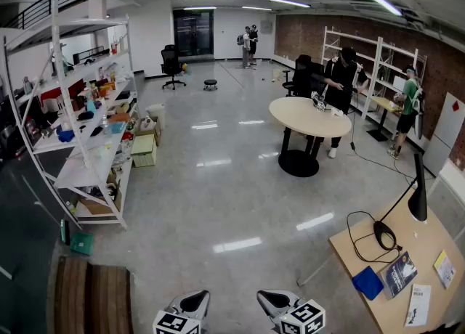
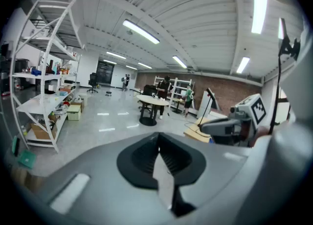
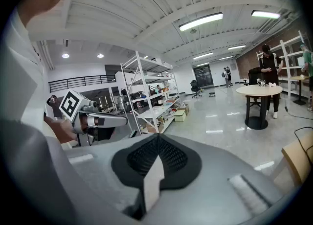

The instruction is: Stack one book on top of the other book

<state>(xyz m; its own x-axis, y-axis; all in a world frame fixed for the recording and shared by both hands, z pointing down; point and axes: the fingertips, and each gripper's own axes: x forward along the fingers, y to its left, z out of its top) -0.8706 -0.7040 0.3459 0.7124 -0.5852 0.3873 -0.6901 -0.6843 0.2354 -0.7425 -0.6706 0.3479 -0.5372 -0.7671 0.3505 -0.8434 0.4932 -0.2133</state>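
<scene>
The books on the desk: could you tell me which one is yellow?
The yellow book farthest right in the head view; the others are blue, dark or white.

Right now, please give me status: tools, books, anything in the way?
Left tool, right tool shut, empty. Blue book, dark book side by side on desk, not stacked. Lamp close behind them.

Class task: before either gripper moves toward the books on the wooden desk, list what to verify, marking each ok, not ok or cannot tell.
1. Left gripper empty: ok.
2. Right gripper empty: ok.
3. Jaws open for grasping: not ok, both shut.
4. Dark-covered book visible on light wooden desk: ok.
5. Grippers over desk: not ok, desk lies far right.
6. Blue flat item is a book: cannot tell.
</scene>
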